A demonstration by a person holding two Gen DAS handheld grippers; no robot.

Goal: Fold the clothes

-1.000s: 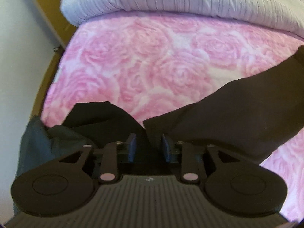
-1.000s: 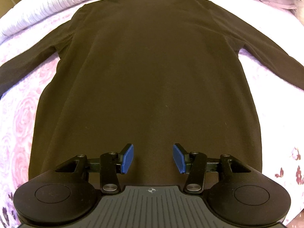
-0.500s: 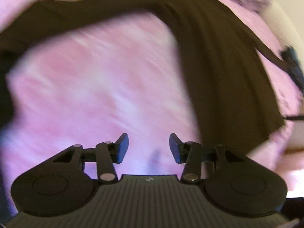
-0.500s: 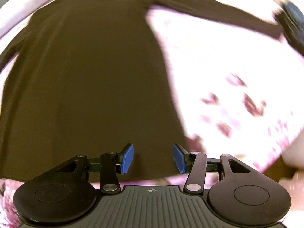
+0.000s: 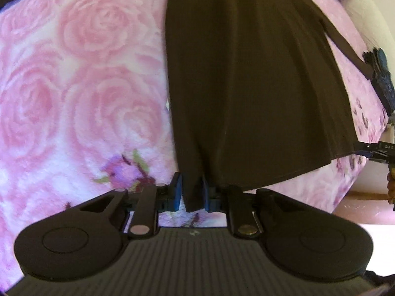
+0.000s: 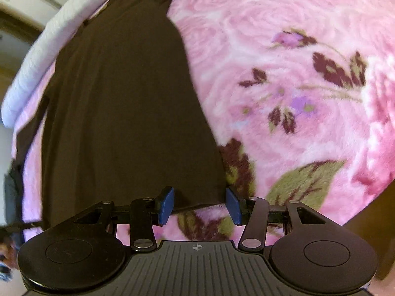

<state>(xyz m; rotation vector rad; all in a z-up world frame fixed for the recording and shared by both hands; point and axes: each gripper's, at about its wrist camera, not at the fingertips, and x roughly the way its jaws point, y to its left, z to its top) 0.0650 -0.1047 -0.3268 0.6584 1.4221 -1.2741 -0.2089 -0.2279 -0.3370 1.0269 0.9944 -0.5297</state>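
A dark brown long-sleeved top lies flat on a pink rose-patterned blanket. My left gripper is shut on the top's lower left hem corner, with a pinch of cloth between the blue pads. In the right wrist view the top stretches away from me. My right gripper is open, its blue pads straddling the lower right hem corner without closing on it. The right gripper also shows at the far right edge of the left wrist view.
A white ribbed quilt is bunched along the far side of the bed. The blanket has dark flower and green leaf patterns near the hem. The bed edge and floor lie to the right. A dark garment hangs at the left edge.
My left gripper let go of a sleeve, swung to the hem and shut on its left corner. My right gripper moved right along the hem to the right corner and stayed open.
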